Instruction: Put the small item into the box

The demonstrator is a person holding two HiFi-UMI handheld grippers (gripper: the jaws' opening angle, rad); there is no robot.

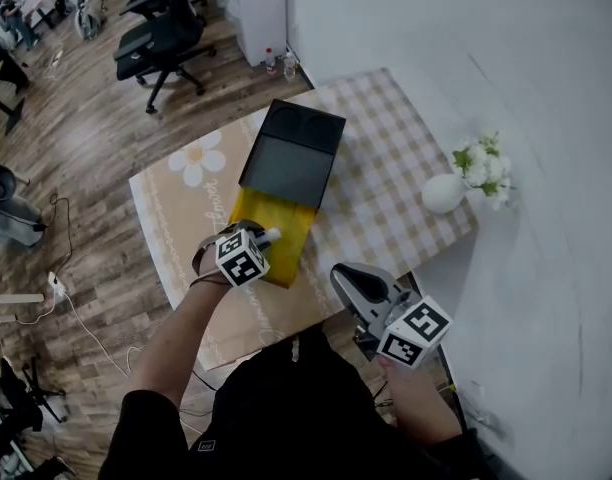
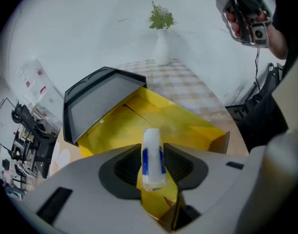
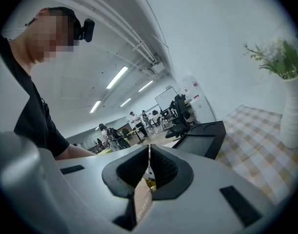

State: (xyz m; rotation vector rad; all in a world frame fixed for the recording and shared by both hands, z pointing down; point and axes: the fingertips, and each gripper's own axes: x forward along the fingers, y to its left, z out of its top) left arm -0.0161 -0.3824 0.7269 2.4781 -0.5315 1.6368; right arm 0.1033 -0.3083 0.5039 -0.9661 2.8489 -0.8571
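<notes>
A small white tube with a blue label sits between the pads of my left gripper, which press on its sides. It hangs above the near end of an open yellow box. In the head view the tube pokes out of the left gripper over the yellow box. The box's black lid lies open at its far end. My right gripper is held off the table's near right corner, its jaws shut with nothing in them.
A white vase with flowers stands at the right edge of the table with the checked cloth. A white wall runs along the right. Office chairs stand on the wooden floor beyond the table.
</notes>
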